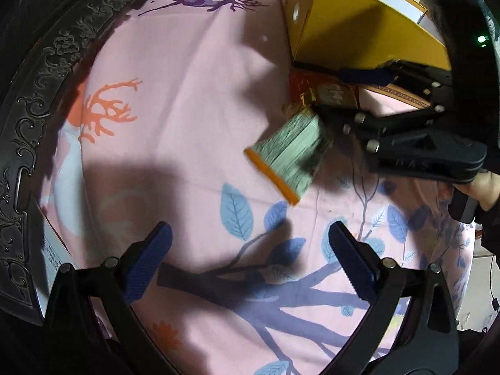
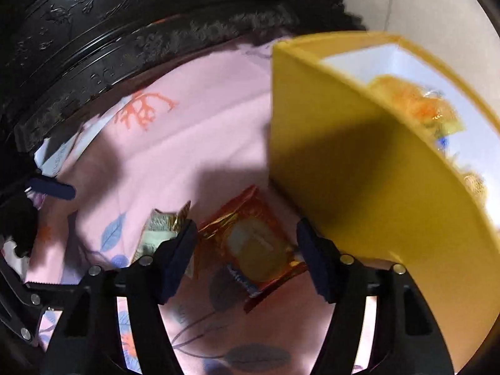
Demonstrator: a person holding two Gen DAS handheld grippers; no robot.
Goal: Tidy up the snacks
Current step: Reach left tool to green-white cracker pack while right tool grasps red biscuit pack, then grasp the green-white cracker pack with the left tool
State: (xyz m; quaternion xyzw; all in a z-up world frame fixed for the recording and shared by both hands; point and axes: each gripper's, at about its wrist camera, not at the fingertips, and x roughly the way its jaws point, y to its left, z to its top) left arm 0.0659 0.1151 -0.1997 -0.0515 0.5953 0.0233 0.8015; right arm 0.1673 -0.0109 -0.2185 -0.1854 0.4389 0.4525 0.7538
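Here the right gripper (image 2: pixel 247 250) straddles the red snack packet (image 2: pixel 250 250) unclenched; left gripper (image 1: pixel 250 247) gapes empty.

So there's a cloth (image 1: pixel 175 100) spread over the bench, with a box (image 2: pixel 343 156) standing on it and snacks (image 2: pixel 434 112) inside. Two packets lie on the cloth: one (image 2: pixel 253 243) just beside the box, the other (image 1: pixel 290 153) next to it, farther from the box.
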